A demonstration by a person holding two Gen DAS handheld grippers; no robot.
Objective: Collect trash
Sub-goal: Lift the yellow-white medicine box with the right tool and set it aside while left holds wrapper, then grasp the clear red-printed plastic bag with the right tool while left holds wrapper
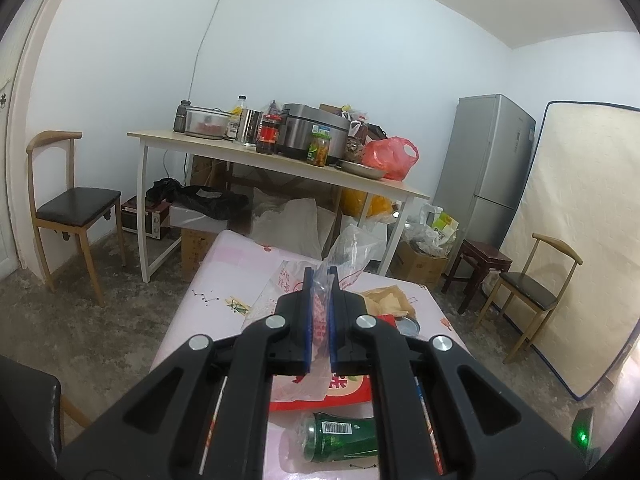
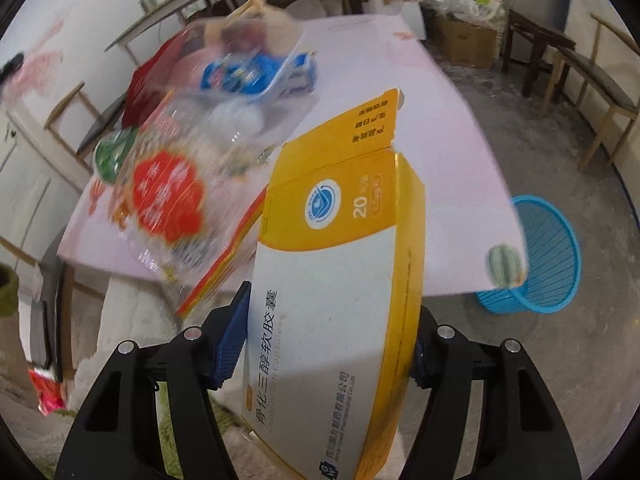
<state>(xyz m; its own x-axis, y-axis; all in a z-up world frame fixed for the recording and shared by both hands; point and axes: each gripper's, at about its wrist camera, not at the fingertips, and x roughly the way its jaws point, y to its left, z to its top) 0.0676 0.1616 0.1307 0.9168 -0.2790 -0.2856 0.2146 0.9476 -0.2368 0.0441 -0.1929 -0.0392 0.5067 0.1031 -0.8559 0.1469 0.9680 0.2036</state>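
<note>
My left gripper (image 1: pixel 320 280) is pinched nearly closed on a clear plastic bag (image 1: pixel 348 248), which rises between the blue pads at frame centre, above the pink table (image 1: pixel 224 276). Below it, at the bottom of the left view, a green can (image 1: pixel 340 438) lies on its side beside a red packet (image 1: pixel 344 392). My right gripper (image 2: pixel 328 312) clamps a yellow-and-white box (image 2: pixel 336 300) at lower centre of its view. At right of that frame, a blue basket (image 2: pixel 548 256) sits on the floor just past the table edge.
</note>
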